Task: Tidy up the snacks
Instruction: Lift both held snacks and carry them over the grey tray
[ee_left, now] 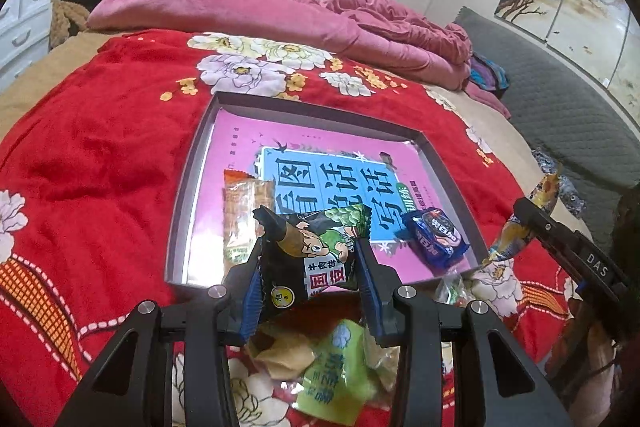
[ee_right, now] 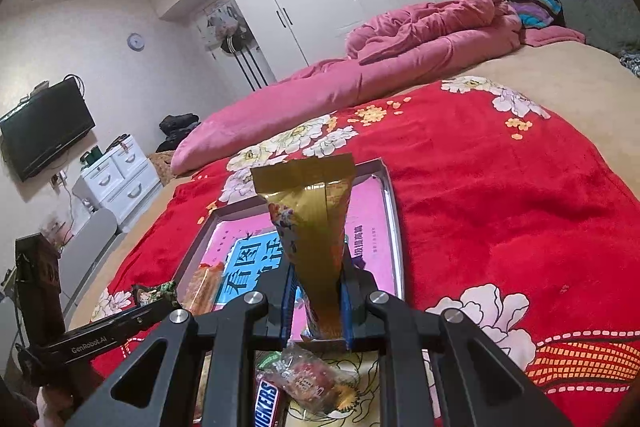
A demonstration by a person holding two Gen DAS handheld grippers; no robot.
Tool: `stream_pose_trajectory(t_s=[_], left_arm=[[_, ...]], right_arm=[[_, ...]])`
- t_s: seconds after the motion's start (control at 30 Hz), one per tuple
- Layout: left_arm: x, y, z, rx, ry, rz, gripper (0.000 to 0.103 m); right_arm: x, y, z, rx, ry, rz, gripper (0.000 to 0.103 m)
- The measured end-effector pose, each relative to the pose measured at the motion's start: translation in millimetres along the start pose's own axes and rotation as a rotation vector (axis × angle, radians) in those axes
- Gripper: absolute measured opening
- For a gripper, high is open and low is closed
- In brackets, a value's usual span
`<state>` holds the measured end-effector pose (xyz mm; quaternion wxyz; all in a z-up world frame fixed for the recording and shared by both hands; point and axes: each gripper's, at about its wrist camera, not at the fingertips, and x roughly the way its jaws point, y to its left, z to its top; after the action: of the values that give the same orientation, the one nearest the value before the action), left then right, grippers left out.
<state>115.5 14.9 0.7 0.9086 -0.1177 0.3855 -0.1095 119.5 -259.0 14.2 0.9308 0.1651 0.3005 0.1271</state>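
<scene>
On the bed, the shallow tray already holds an orange packet and a blue packet, so you seem to be mid-delivery, with loose snacks left on the blanket beneath you. Your left tongs are clamped on a black-and-green snack bag at the tray's near edge, and your right tongs, tilted downward, are pinched tight on a tall gold packet above the tray. Next, each probably needs carrying over bare tray floor, then releasing.
</scene>
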Motion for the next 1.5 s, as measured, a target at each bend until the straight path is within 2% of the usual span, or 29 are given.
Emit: stream_pose_trajectory(t_s=[0.37, 0.87, 1.5], left_arm=[[19.5, -7.8, 3.8, 0.021, 0.014, 0.011, 0.043], [40.8, -16.4, 7.2, 0.063, 0.041, 0.016, 0.043], [57.4, -17.5, 10.0, 0.067, 0.069, 0.012, 0.043]], right_arm=[[15.1, -5.5, 1.2, -0.001, 0.022, -0.031, 0.019], [39.4, -9.1, -4.5, -0.012, 0.089, -0.050, 0.019], [63.0, -13.1, -13.7, 0.001, 0.178, -0.076, 0.019]])
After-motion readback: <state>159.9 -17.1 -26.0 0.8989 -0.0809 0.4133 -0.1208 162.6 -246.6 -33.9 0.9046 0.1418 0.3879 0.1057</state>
